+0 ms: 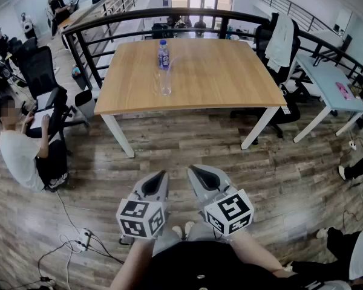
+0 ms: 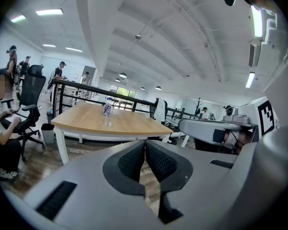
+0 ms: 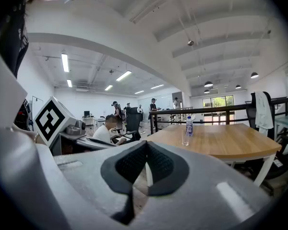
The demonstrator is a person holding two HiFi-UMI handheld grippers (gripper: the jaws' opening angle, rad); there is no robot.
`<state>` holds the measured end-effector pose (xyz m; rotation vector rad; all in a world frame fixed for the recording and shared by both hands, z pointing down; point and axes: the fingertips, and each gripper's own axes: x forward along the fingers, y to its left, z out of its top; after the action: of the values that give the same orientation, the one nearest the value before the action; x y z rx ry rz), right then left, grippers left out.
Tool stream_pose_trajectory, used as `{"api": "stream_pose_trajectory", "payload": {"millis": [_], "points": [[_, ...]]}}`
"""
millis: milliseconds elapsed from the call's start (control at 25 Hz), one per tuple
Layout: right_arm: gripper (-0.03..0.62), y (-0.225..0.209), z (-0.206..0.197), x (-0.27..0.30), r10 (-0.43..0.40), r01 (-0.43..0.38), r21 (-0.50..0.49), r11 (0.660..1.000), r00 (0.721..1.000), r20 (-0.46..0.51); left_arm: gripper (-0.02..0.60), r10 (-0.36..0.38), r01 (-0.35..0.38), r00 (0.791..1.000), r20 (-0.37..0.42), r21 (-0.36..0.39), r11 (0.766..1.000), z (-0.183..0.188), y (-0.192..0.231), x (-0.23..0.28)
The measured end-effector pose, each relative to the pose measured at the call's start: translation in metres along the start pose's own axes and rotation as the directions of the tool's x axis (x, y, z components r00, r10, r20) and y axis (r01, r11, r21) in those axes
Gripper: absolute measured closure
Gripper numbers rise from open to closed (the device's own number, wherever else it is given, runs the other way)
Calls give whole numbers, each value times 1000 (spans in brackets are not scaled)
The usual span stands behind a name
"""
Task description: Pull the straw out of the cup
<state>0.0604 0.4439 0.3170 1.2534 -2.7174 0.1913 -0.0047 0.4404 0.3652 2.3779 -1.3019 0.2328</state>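
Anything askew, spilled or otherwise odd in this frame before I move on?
Nothing stands out. The bottle and the clear cup stand upright on the table, with no spill visible. The left hand-held gripper and the right hand-held gripper are shut and empty, short of the table.

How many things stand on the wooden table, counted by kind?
Bottle: 1
Clear cup: 1
Total: 2

Cup (image 1: pixel 164 84) on table (image 1: pixel 230 77), bottle (image 1: pixel 163 54) just behind
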Motion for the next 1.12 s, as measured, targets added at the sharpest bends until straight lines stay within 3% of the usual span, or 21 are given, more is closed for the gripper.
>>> {"api": "stream_pose_trajectory", "payload": {"millis": [480, 760, 1120], "points": [[597, -12, -13, 3, -11, 11, 6, 1000, 1000, -9, 561, 2, -2, 1000, 11, -8, 1000, -3, 2, 11], [595, -20, -22, -1, 49, -50, 68, 996, 999, 13, 560, -8, 7, 999, 32, 31, 999, 7, -3, 25], [595, -40, -51, -9, 82, -79, 88, 993, 996, -28, 560, 24, -24, 1000, 16, -41, 999, -16, -16, 54]]}}
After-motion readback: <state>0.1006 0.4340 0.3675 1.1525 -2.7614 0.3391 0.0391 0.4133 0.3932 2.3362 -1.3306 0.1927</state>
